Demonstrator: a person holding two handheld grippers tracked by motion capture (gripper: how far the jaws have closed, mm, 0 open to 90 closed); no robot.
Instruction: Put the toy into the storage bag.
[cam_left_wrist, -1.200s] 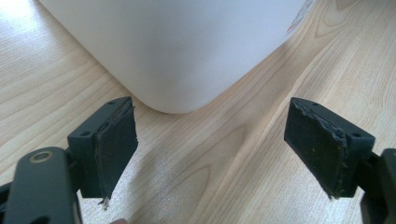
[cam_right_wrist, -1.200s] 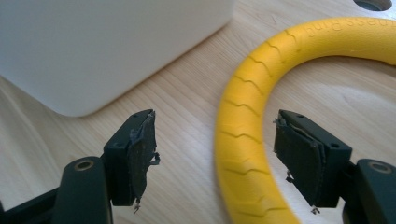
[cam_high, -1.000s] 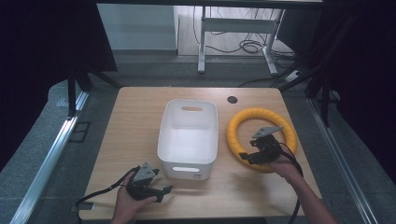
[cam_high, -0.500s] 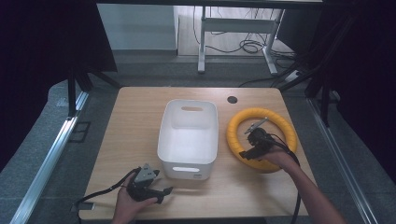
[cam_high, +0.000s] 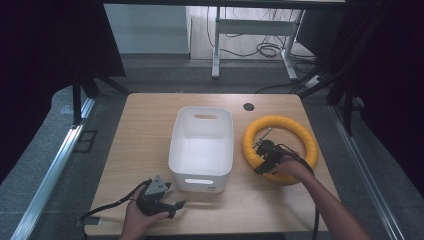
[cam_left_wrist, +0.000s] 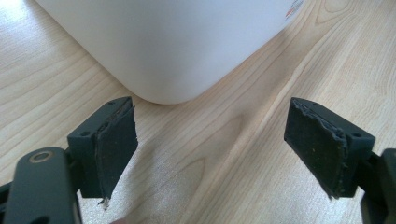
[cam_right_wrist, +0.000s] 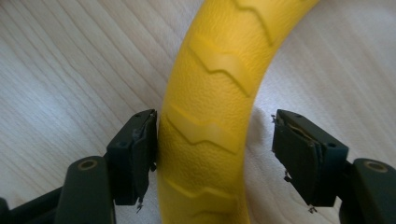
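A yellow ribbed ring (cam_high: 280, 121) lies flat on the wooden table (cam_high: 150, 130), to the right of a white plastic bin (cam_high: 200, 175). My right gripper (cam_high: 263, 159) is lowered over the ring's near-left arc. In the right gripper view the ring (cam_right_wrist: 215, 93) passes between the jaws of this gripper (cam_right_wrist: 224, 154). The jaws have just been closing; one pad is at the ring's side and the other still stands clear, so it is open. My left gripper (cam_high: 175, 207) rests open near the table's front, with the bin's rounded corner (cam_left_wrist: 177, 42) just ahead of its jaws (cam_left_wrist: 215, 149).
The bin looks empty and has handle slots in its end walls. A dark round hole (cam_high: 248, 106) sits in the tabletop behind the ring. Metal rails run along both sides of the table. Desk legs and cables stand beyond the far edge.
My right gripper has moved left and down onto the ring's near-left arc and now straddles it. The left gripper has stayed put.
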